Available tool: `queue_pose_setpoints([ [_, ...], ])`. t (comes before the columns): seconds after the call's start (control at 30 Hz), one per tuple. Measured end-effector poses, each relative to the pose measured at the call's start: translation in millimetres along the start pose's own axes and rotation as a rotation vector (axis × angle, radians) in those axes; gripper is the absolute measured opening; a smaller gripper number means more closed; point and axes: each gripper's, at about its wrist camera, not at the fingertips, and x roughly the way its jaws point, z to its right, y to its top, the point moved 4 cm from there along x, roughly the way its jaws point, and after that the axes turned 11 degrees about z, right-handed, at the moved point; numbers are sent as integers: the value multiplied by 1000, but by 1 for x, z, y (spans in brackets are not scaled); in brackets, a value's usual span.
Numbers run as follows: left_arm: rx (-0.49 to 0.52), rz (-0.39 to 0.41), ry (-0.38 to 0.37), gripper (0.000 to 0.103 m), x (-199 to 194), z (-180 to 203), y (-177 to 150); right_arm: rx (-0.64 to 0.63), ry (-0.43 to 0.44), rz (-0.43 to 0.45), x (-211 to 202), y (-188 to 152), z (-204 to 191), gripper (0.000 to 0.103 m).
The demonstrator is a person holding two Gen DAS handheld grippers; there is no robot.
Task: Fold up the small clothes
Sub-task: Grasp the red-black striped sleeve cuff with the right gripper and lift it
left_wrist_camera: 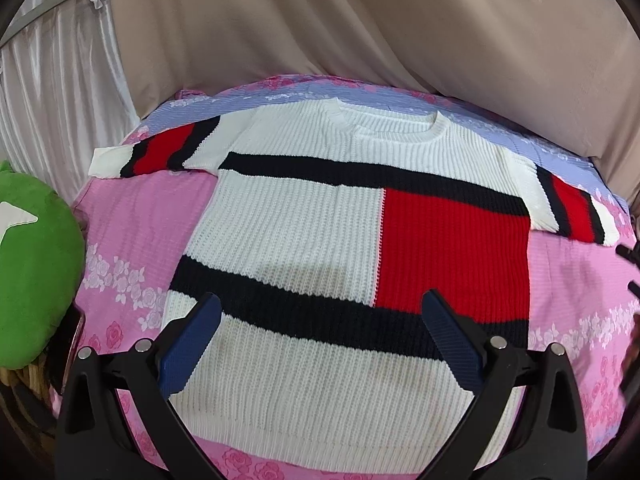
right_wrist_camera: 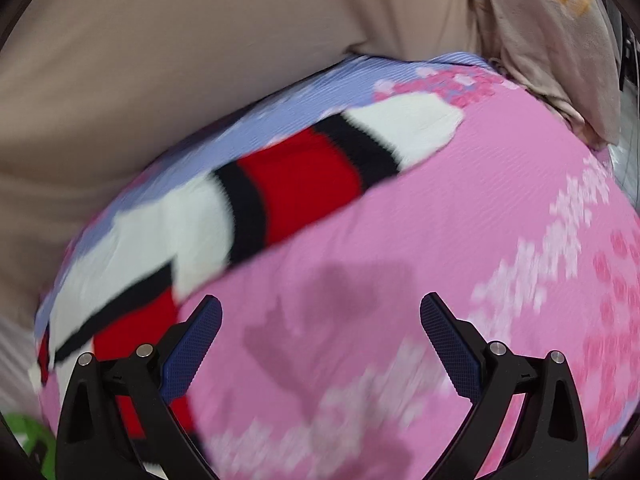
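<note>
A small knit sweater (left_wrist_camera: 320,232), white with black bands and red blocks, lies flat and spread out on a pink flowered cloth (left_wrist_camera: 132,240), collar at the far side. My left gripper (left_wrist_camera: 322,320) is open and empty above the sweater's lower part. In the right wrist view, which is blurred, the sweater's right sleeve (right_wrist_camera: 304,176) stretches up to the right over the cloth. My right gripper (right_wrist_camera: 320,320) is open and empty, hovering over the pink cloth (right_wrist_camera: 420,232) just right of the sweater's body, below the sleeve.
A green plush cushion (left_wrist_camera: 36,280) sits at the left edge, with a wicker basket (left_wrist_camera: 24,380) under it. Beige fabric (left_wrist_camera: 360,32) hangs behind the surface. White curtain (left_wrist_camera: 60,92) at far left. A patterned beige cloth (right_wrist_camera: 552,40) hangs at the far right.
</note>
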Motion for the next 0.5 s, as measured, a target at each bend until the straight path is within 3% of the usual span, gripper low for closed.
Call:
queue_pose_setpoints([
  [0.2,-12,-3,1,98,20,4,0,193,-29,-5,99,71,67,97],
  [0.3,-22,-12,-5,98,27,7,0,280,-34,4,126,85,86,88],
  [0.37,-20,-19,-6,98,32,8,0,318,-17,4,137,88,90,68],
  [0.47,-9,-25,-5,98,37,9,0,336,-22,-6,149,93,87,21],
  [0.5,-6,-26,-4,98,39,8,0,349,12,-2,149,98,82,7],
])
